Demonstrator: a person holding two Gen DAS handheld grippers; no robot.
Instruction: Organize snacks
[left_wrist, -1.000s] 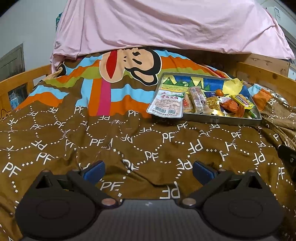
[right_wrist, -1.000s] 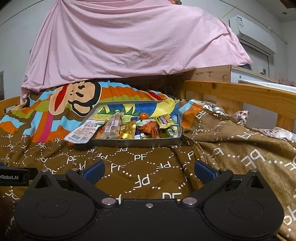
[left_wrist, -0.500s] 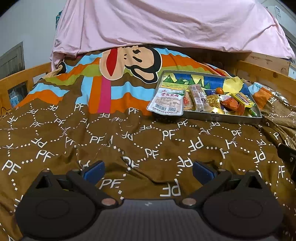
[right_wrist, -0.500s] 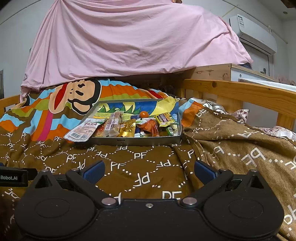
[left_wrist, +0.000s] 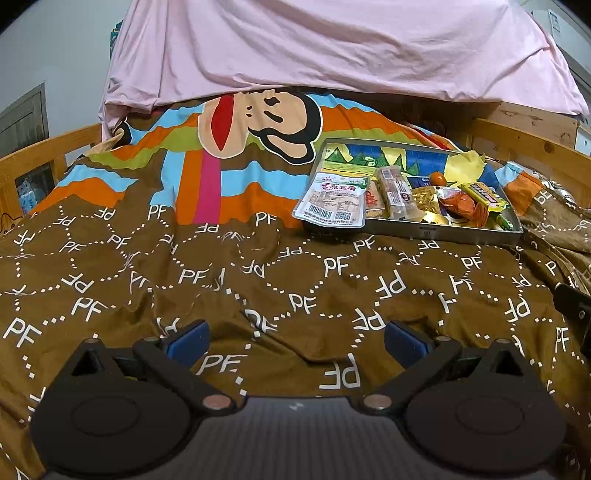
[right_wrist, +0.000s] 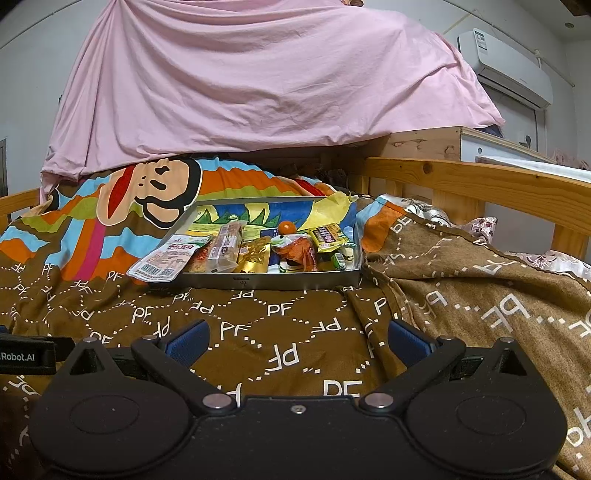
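Observation:
A metal tray (left_wrist: 443, 232) (right_wrist: 258, 282) with a colourful lining sits on a brown "PF" quilt and holds several snack packs. A white tofu pack (left_wrist: 334, 201) (right_wrist: 166, 258) hangs over its near left corner. Beside it lie a clear biscuit pack (left_wrist: 395, 192) (right_wrist: 225, 245), a gold pack (right_wrist: 255, 254), an orange bag (left_wrist: 463, 205) (right_wrist: 297, 249), a yellow candy bar (left_wrist: 484, 195) (right_wrist: 327, 234) and a small orange fruit (left_wrist: 437, 179) (right_wrist: 285, 226). My left gripper (left_wrist: 295, 338) and right gripper (right_wrist: 295, 338) are both open and empty, low over the quilt, well short of the tray.
The quilt (left_wrist: 184, 258) has a cartoon monkey print (left_wrist: 258, 122). A pink sheet (right_wrist: 258, 81) hangs behind. Wooden bed rails (right_wrist: 480, 184) run along the right and the left (left_wrist: 44, 155). The other gripper's edge (left_wrist: 572, 306) shows at right.
Both grippers have drawn back slightly and risen a little; the tray looks a bit farther away and higher in view. The jaws stay open.

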